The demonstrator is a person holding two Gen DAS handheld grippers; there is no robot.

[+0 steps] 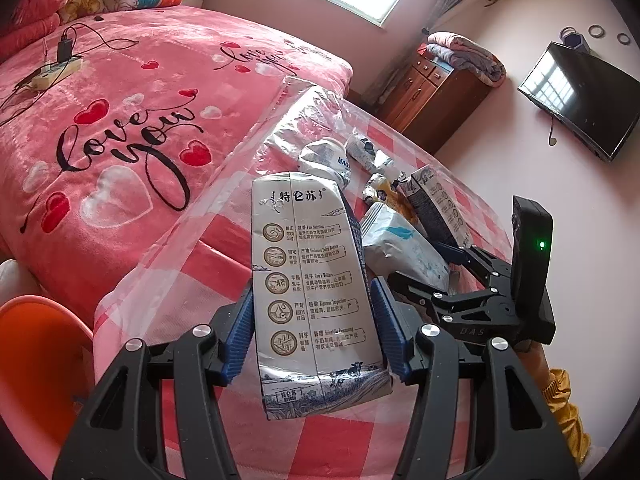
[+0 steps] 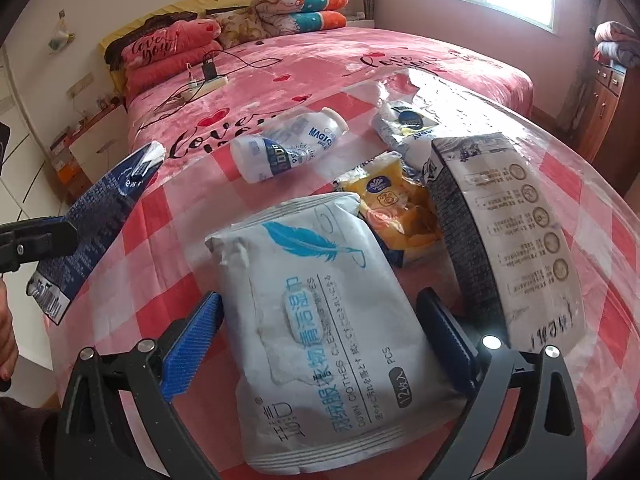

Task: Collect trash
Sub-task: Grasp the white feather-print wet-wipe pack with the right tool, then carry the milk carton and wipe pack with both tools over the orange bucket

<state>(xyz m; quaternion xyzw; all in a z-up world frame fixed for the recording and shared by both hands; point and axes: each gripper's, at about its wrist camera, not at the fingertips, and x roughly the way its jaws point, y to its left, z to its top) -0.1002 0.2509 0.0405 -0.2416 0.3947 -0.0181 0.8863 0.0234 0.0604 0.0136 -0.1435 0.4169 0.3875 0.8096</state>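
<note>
**Carton clamped on the left, wipes pack between wide fingers on the right**

Left wrist view first: your left gripper [image 1: 314, 334] is clamped on a flattened milk carton [image 1: 316, 280], the blue pads pressing both long edges, carton held upright above the table [image 1: 340, 440] with its red-and-white check cloth under clear plastic. Beyond the carton lies the rest of the trash: a white bottle [image 1: 326, 158] on its side, a crumpled white wrapper [image 1: 366, 150], a yellow packet [image 1: 380, 190], a white wipes pack [image 1: 400, 244] and a second flattened carton [image 1: 438, 204]. Your right gripper [image 1: 460, 256] comes in from the right, down low at the wipes pack. Left of the table sits the pink bed [image 1: 120, 128], and an orange chair [image 1: 36, 344] pokes in at the lower left.

Now the right wrist view: your right gripper [image 2: 320, 344] has its fingers wide apart either side of the wipes pack [image 2: 320, 328], which lies flat on the table [image 2: 600, 280]. There's a clear gap on the left pad's side; on the right the pack's edge runs close to the pad, and you can't tell whether it touches. The second carton [image 2: 508, 240] lies just right of the pack, the yellow packet [image 2: 400, 216] behind them, the bottle [image 2: 288, 144] and crumpled wrapper [image 2: 404, 128] farther back. At far left, the held carton [image 2: 92, 224] hangs dark-blue side on in your left gripper [image 2: 36, 240].
</note>
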